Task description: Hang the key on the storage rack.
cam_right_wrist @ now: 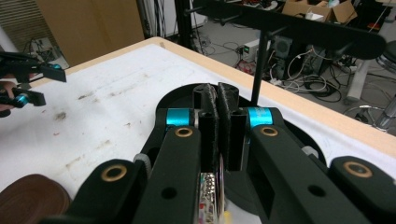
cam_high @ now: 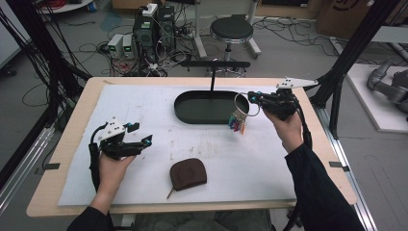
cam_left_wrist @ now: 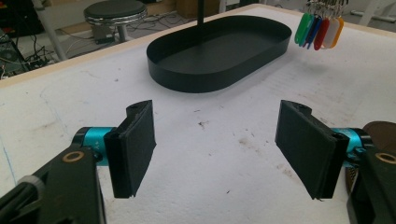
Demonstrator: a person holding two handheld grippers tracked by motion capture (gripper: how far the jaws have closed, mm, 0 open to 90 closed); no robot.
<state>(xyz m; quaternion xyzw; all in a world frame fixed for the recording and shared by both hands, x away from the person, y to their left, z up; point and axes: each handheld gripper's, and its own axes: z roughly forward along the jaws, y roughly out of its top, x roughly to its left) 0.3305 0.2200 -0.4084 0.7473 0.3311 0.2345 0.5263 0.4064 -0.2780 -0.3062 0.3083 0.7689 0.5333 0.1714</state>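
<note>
The key ring (cam_high: 241, 105) hangs in the upper right of the high view, lifted off the table and just above the right end of the black oval tray (cam_high: 192, 115). Its bunch of coloured tags (cam_high: 236, 124) dangles below the metal loop; in the left gripper view the same tags (cam_left_wrist: 320, 30) show at the top right edge, green, blue, red, white and orange. The right gripper (cam_high: 254, 99) pinches the ring, and in the right gripper view its jaws stand pressed together with the metal edge (cam_right_wrist: 216, 186) caught between them. The right hand (cam_high: 287, 126) holds that gripper raised, pointing left toward the tray, the dark-sleeved forearm running down to the lower right corner.

The left gripper (cam_high: 142, 135) sits in the left middle of the high view, low over the white mat (cam_high: 144, 106), its jaws spread wide apart with nothing between them. The left hand (cam_high: 113, 166) grips it from below, aimed right.

A brown pouch (cam_high: 188, 174) lies at bottom centre, between the two arms. A thin black post (cam_high: 212, 79) rises from the tray. No readable writing is visible on the tags.
</note>
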